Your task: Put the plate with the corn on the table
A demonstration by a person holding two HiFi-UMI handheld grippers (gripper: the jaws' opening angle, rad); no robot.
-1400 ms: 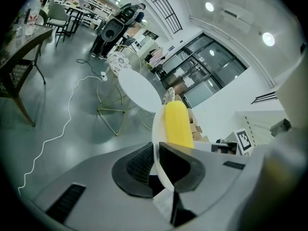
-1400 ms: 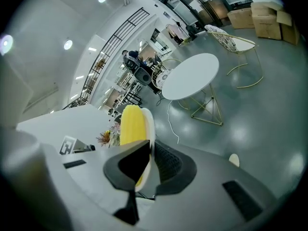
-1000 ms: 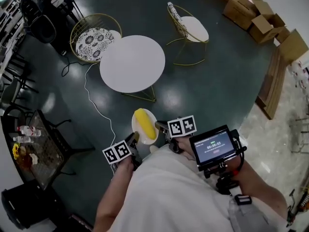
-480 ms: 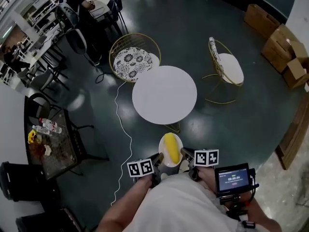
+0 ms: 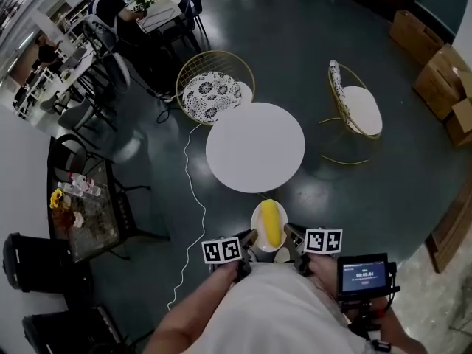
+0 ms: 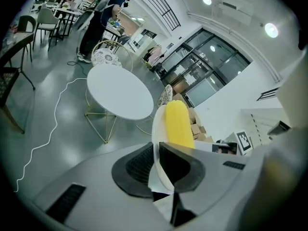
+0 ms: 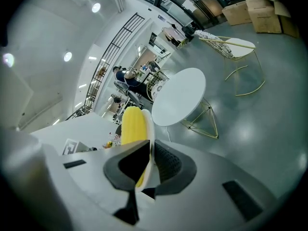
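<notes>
The left gripper's (image 6: 157, 154) jaws are clenched on the left rim of the plate (image 5: 255, 227), and the right gripper's (image 7: 150, 150) jaws pinch the opposite rim, so the plate hangs between the two, close in front of the person and over the floor (image 5: 354, 190). The corn (image 5: 271, 223) lies along the middle of the plate, its long axis running near to far. The round white tabletop (image 5: 254, 147) is bare and lies straight ahead on that same line. In the head view the plate's far rim shows just short of the tabletop's near edge, not yet over it. Neither gripper is nearer to it, so the coming move looks like an even push forward with both, keeping the plate level so that the corn does not roll.
</notes>
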